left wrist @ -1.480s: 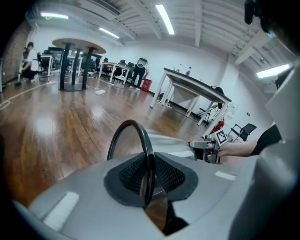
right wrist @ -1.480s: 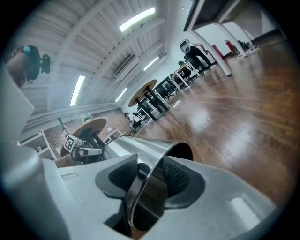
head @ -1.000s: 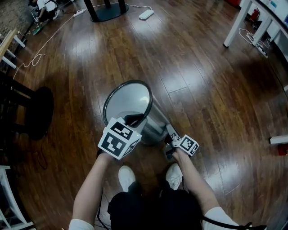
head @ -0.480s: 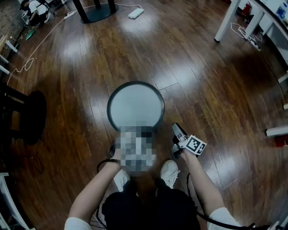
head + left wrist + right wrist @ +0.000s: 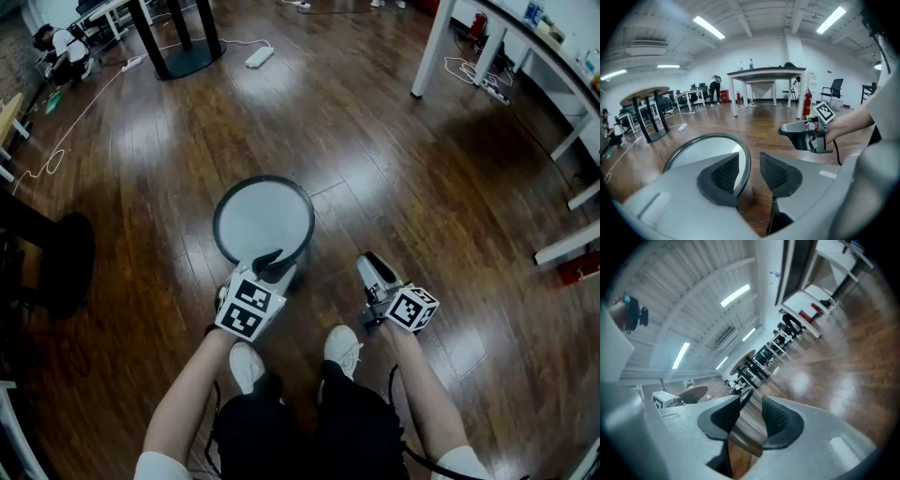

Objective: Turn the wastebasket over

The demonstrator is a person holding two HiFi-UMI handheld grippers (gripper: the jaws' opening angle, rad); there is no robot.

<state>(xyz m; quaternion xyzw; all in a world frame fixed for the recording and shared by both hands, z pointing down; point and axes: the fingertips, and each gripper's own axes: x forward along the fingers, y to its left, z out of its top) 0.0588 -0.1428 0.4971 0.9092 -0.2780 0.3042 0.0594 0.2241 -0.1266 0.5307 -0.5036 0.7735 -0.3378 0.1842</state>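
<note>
Wastebasket [image 5: 263,221] stands upright on the floor [image 5: 394,150], mouth up, long axis vertical, just ahead of the person's shoes. Left gripper [image 5: 270,262] sits at the near side of the rim, angled down. In the left gripper view its jaws [image 5: 750,161] straddle the rim [image 5: 746,159]: one pad inside the basket, one outside. Jaws are opening, with a gap showing and no clamp on the rim. Right gripper [image 5: 372,264] is off to the basket's right, clear of it. Its jaws [image 5: 751,404] are opening with nothing between them, only floor beyond.
</note>
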